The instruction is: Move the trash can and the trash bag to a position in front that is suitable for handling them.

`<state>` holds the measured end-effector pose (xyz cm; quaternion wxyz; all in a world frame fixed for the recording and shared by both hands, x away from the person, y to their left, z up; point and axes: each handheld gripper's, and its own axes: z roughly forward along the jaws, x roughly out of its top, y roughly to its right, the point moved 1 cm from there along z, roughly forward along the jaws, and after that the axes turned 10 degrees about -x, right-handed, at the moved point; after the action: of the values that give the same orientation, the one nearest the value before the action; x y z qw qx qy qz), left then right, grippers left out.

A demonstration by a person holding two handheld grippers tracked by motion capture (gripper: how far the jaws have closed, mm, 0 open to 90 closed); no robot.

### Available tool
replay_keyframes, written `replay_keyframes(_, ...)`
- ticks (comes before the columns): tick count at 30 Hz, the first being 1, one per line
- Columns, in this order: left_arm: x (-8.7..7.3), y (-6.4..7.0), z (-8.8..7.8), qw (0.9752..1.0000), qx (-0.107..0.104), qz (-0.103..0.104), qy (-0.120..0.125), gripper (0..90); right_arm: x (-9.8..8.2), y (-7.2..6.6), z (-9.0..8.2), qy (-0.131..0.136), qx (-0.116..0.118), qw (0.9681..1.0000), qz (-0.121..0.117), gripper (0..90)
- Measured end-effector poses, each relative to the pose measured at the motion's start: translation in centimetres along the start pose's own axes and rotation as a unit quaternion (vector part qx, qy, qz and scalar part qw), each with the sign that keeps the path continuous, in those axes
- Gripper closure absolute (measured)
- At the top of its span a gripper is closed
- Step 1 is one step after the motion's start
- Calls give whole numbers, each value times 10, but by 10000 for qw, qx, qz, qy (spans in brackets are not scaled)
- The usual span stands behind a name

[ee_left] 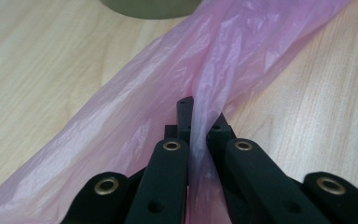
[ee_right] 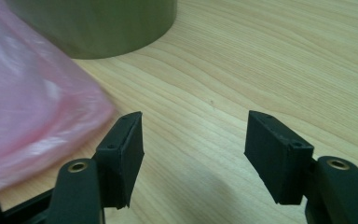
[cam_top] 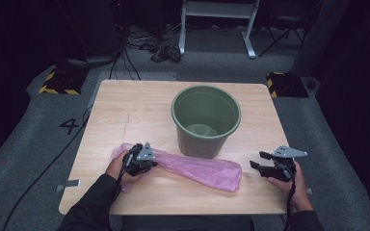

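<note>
Left gripper [ee_left: 193, 126] pinches a fold of the pink bag [cam_top: 197, 168], which lies flat at the bucket's [cam_top: 206, 120] six o'clock, likely to lift it. Right gripper [cam_top: 259, 160] waits at the bag's three o'clock, jaws spread, holding nothing.

The bag [cam_top: 192, 169] is laid across the near part of the table [cam_top: 125, 110], just in front of the bucket [cam_top: 205, 120]. It is flanked by the left gripper [cam_top: 142, 161] and the right gripper [cam_top: 257, 160].
</note>
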<state>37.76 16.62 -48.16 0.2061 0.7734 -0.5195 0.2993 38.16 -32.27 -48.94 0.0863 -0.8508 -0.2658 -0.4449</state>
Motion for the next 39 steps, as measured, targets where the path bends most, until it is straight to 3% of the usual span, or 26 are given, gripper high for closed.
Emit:
replay_keyframes(2, -2, 1, -8, 9998, 46, -31, 199, 891, 0, 2, 3, -37, -16, 10000, 16, 376)
replay_keyframes(8, -5, 10, -26, 9988, 118, 123, 455, 892, 1, 7, 11, -92, -27, 10000, 29, 368)
replay_keyframes(16, -10, 14, -46, 9960, 299, 27, 838, 893, 3, 7, 24, -213, -37, 9998, 0, 310)
replay_keyframes(24, -11, 17, -61, 9919, 406, -35, 1199, 894, 4, 8, 34, -308, -168, 9994, -36, 251)
replay_keyframes(29, -11, 19, -66, 9902, 464, -44, 1315, 894, 6, 6, 41, -558, -204, 9982, -96, 212)
replay_keyframes(39, -10, 15, -82, 9847, 616, -134, 1624, 894, 5, 4, 41, -517, -229, 9984, -57, 186)
